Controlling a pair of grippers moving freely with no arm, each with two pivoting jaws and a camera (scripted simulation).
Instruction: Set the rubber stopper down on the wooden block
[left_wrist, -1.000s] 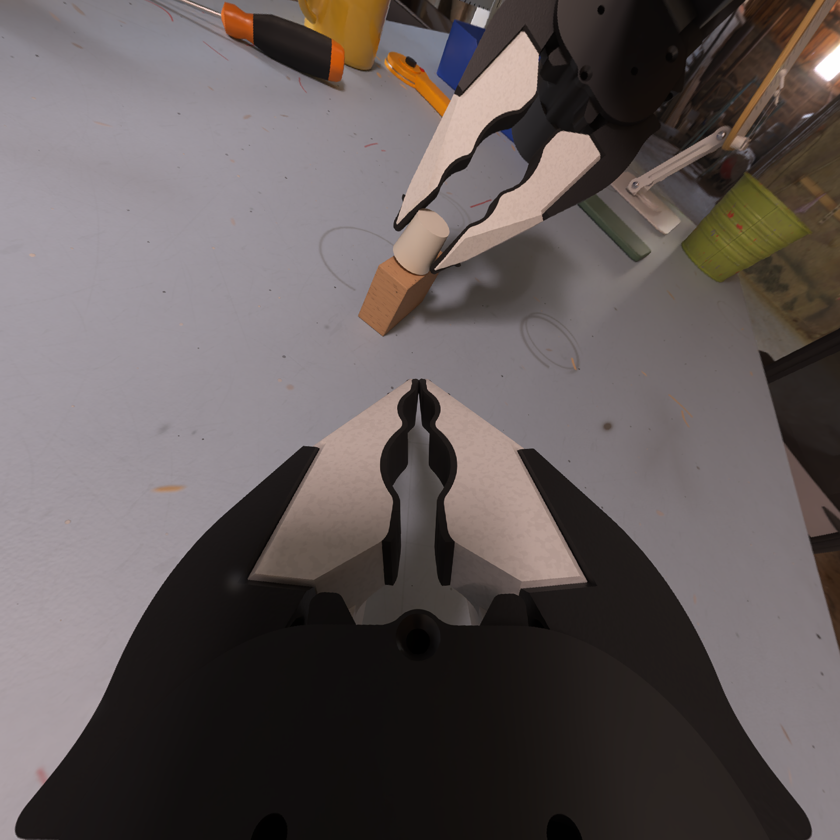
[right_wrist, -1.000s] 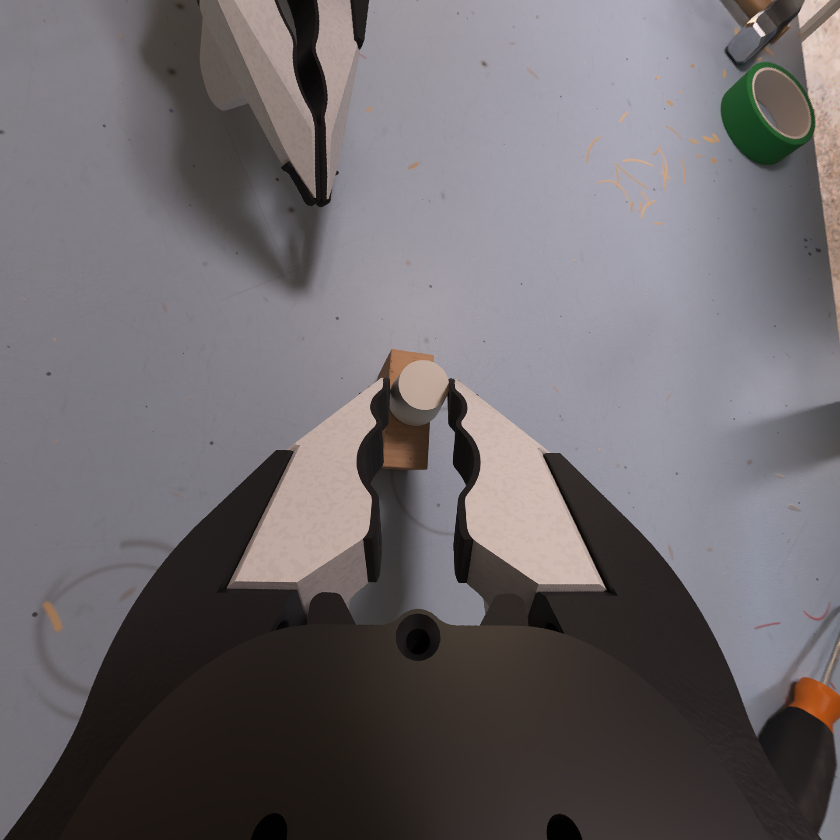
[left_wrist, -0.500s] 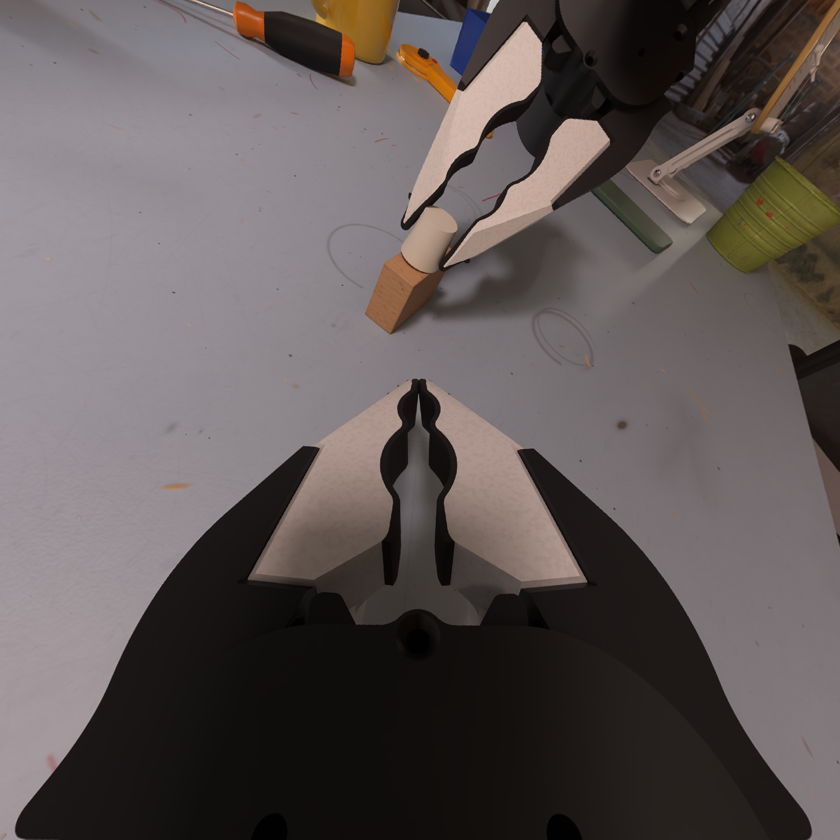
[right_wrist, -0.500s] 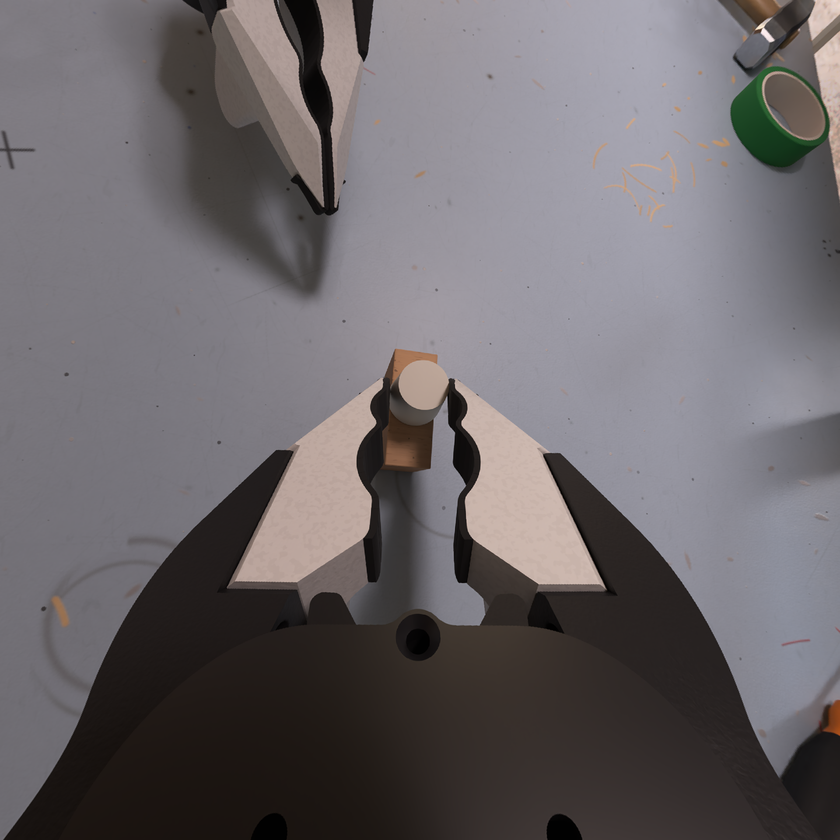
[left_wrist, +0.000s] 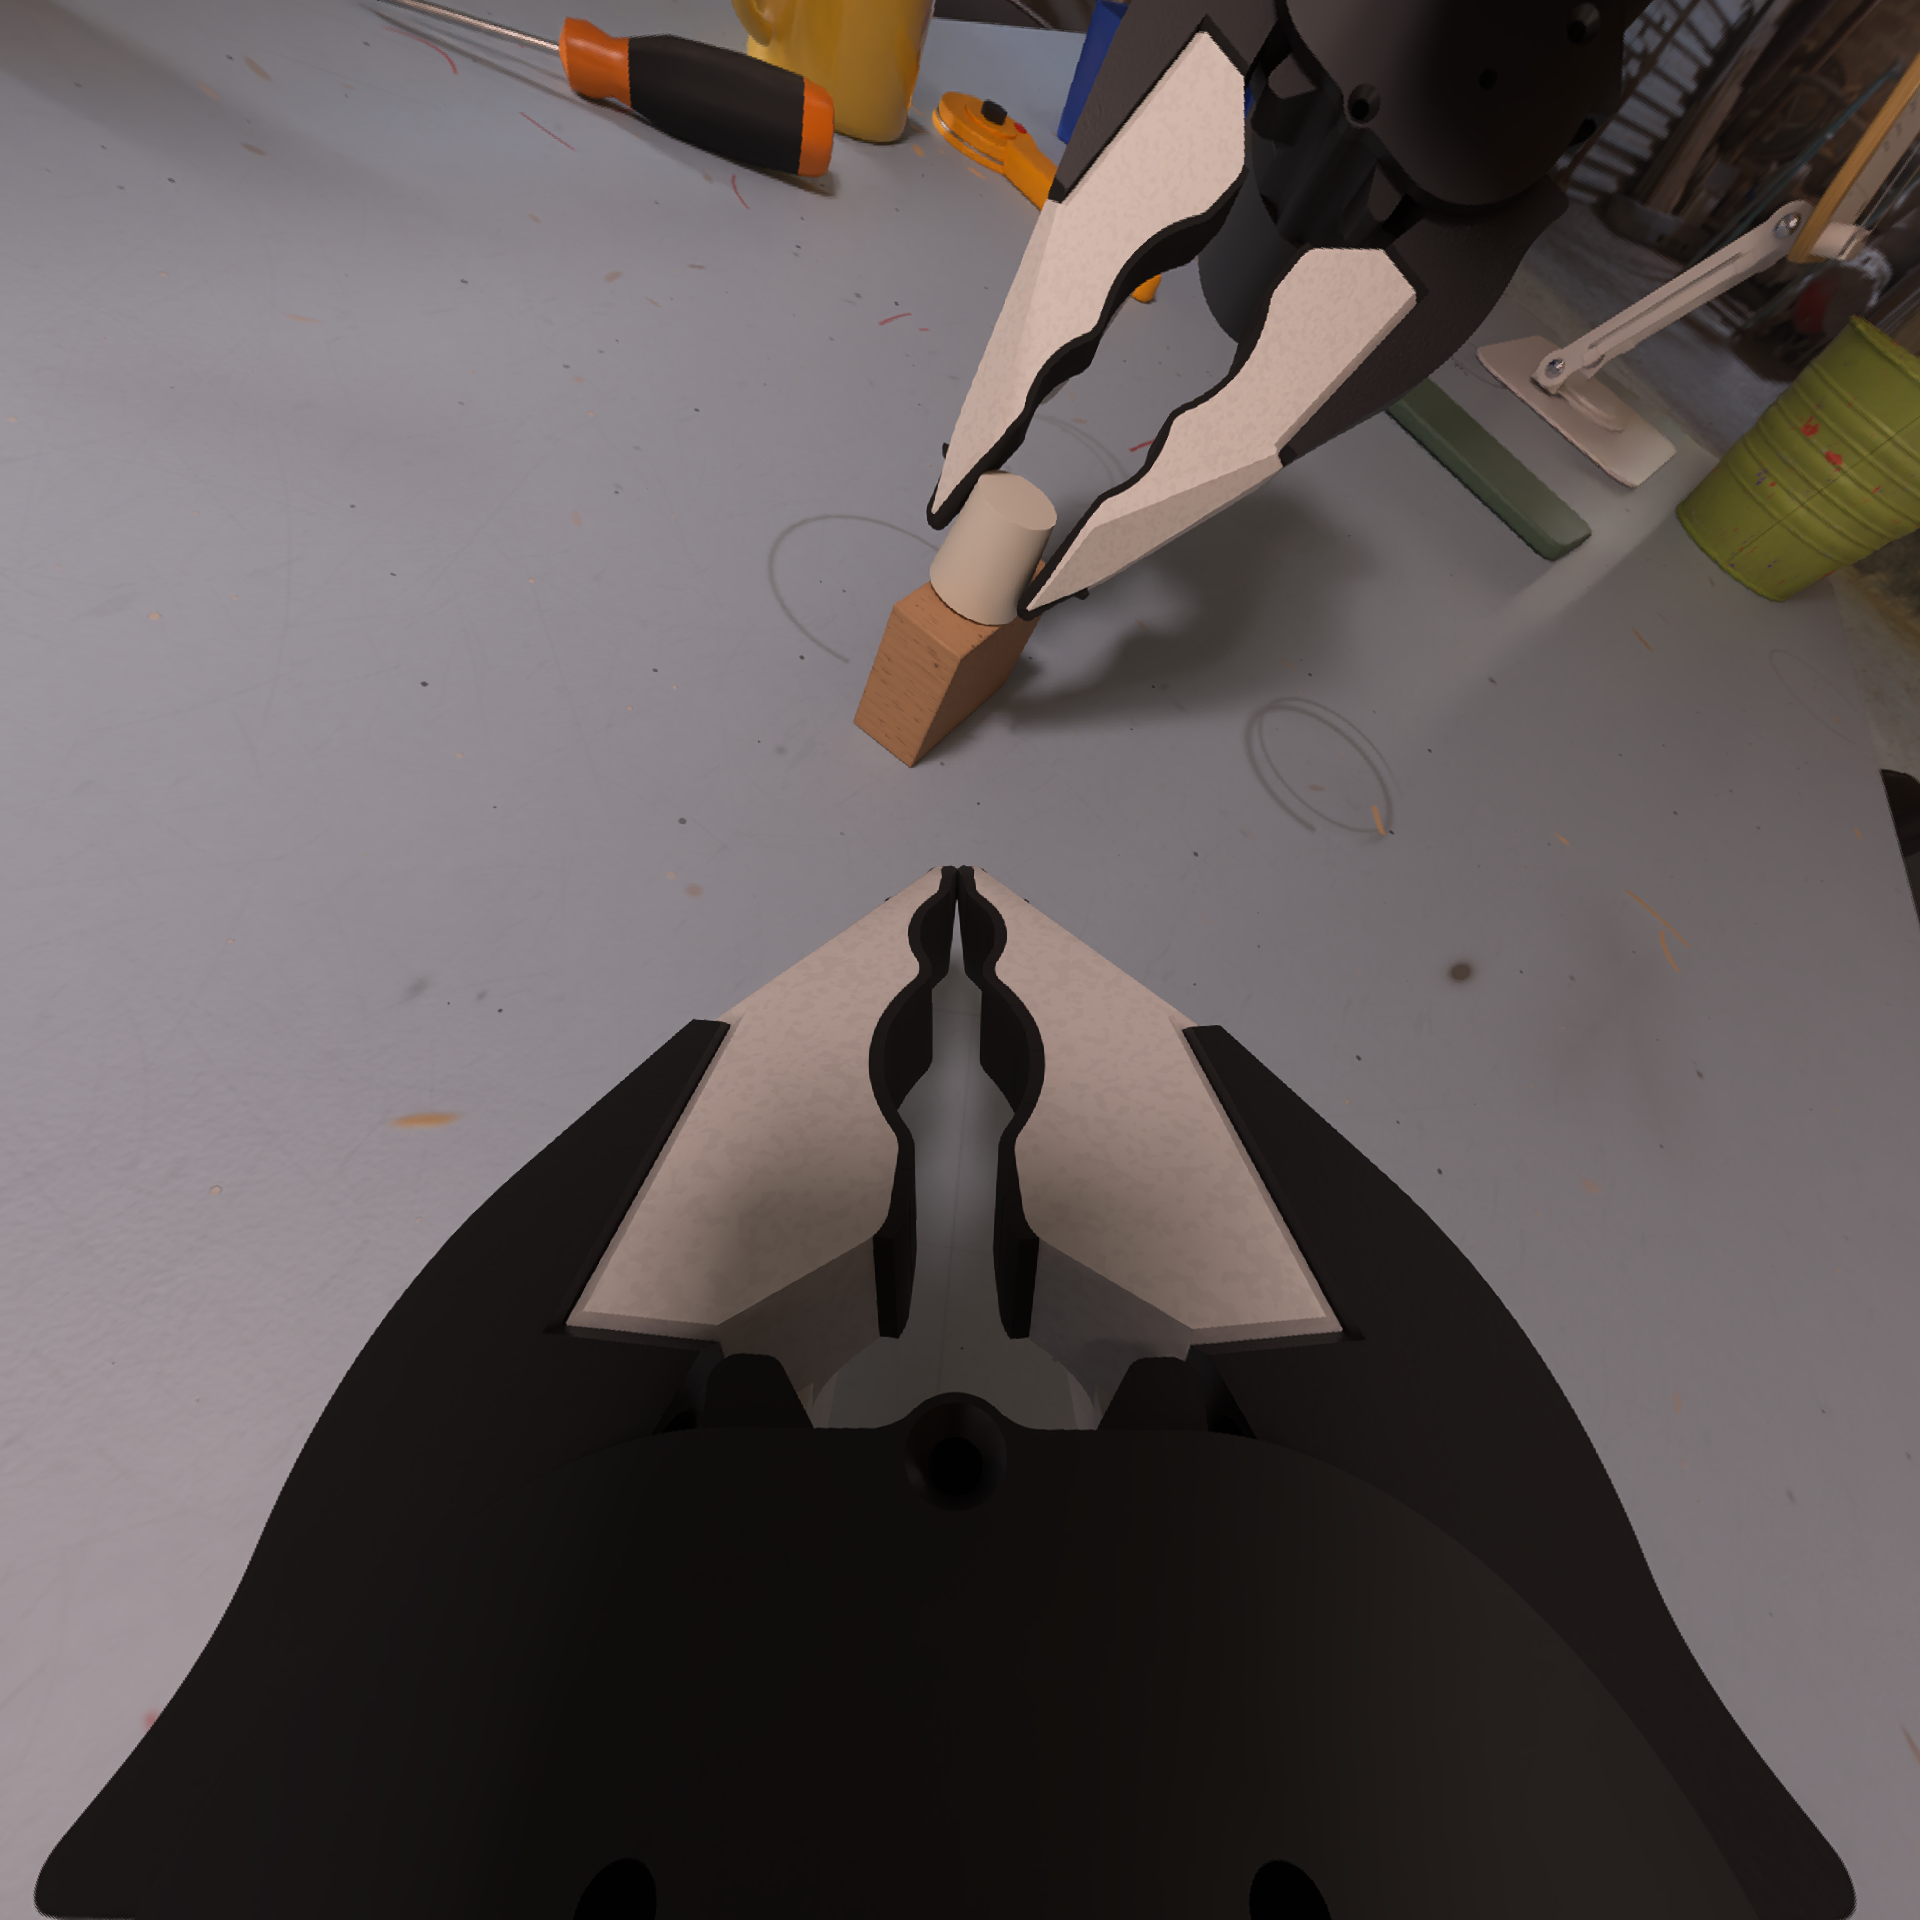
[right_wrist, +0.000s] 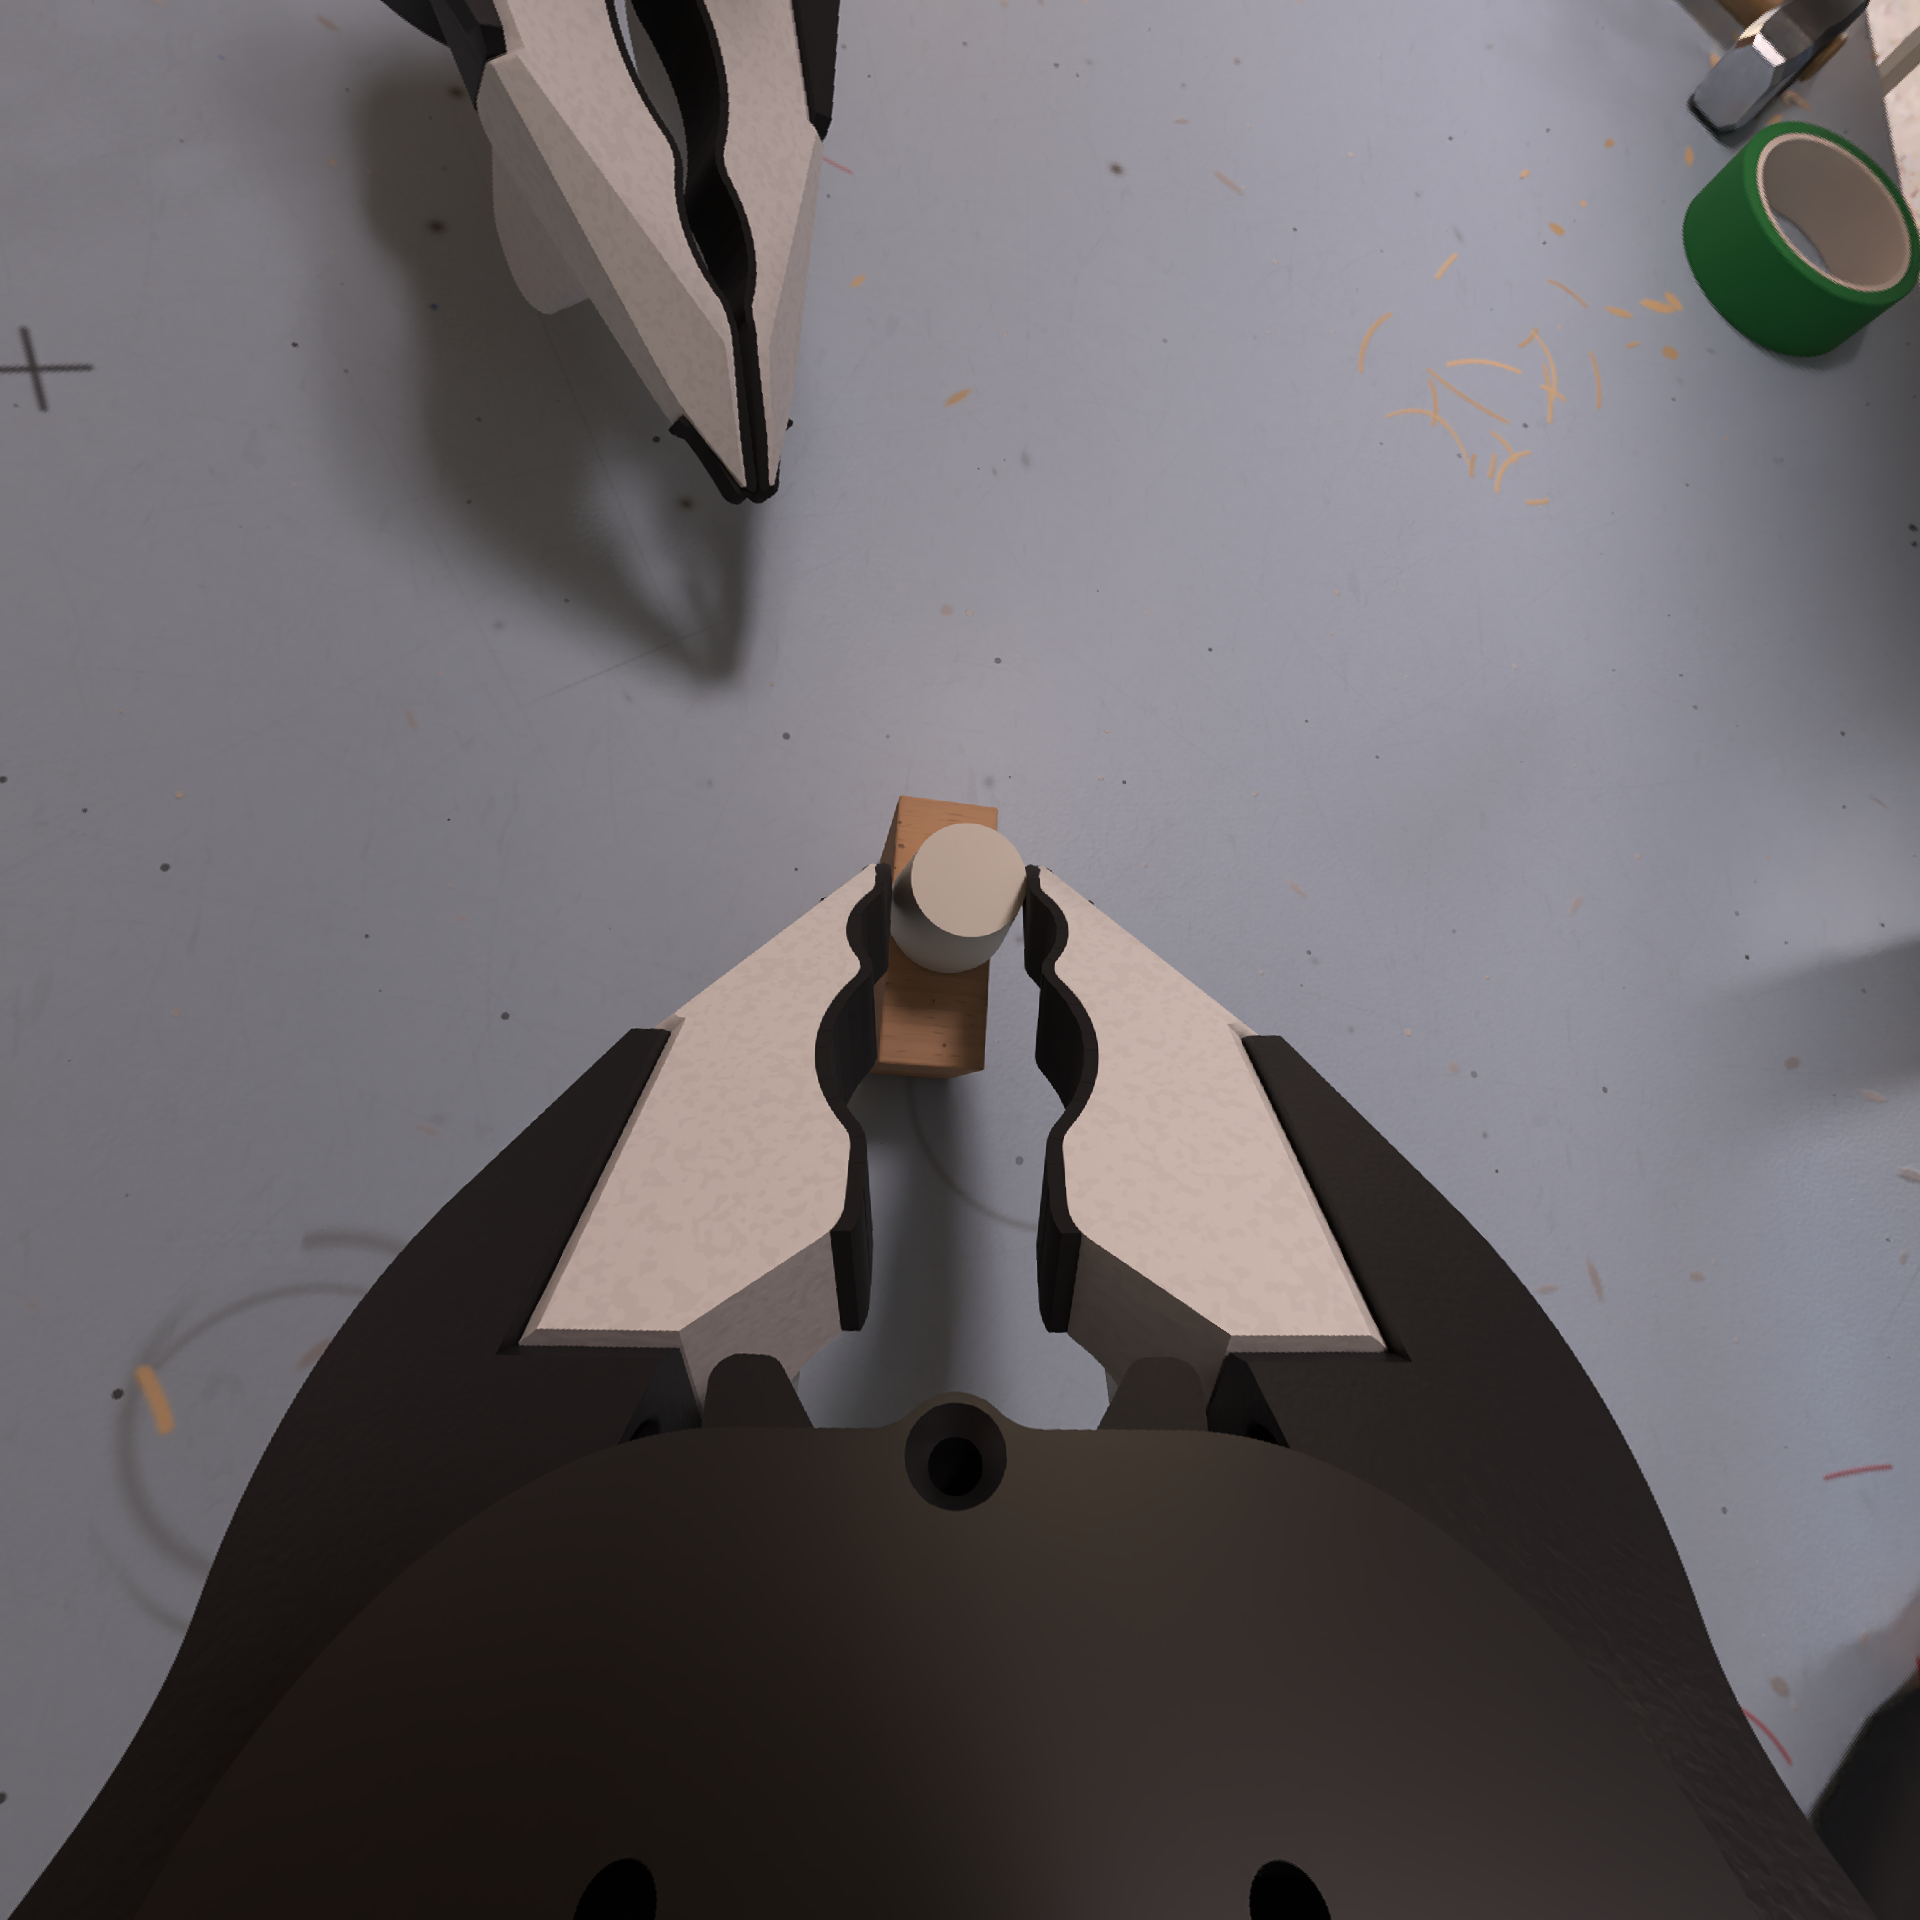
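Observation:
A cream rubber stopper (left_wrist: 992, 540) stands upright on the far end of a small wooden block (left_wrist: 925, 675) that lies on the grey table. My right gripper (left_wrist: 987, 561) reaches down from above and its two tips press the stopper's sides. In the right wrist view the stopper (right_wrist: 966, 883) sits between the tips of my right gripper (right_wrist: 956, 883), with the block (right_wrist: 930, 1023) under it. My left gripper (left_wrist: 956, 873) is shut and empty, hovering short of the block; it also shows in the right wrist view (right_wrist: 750, 494).
An orange-and-black screwdriver (left_wrist: 707, 99), a yellow mug (left_wrist: 842, 62) and a yellow cutter (left_wrist: 987, 135) lie at the far side. A green bin (left_wrist: 1808, 488) and a lamp base (left_wrist: 1579, 405) stand at the right. A green tape roll (right_wrist: 1803, 239) lies beyond the block.
The stopper and block stay put between my right gripper's tips. My left gripper has drifted slightly, so its tips sit a little nearer the block in the right wrist view.

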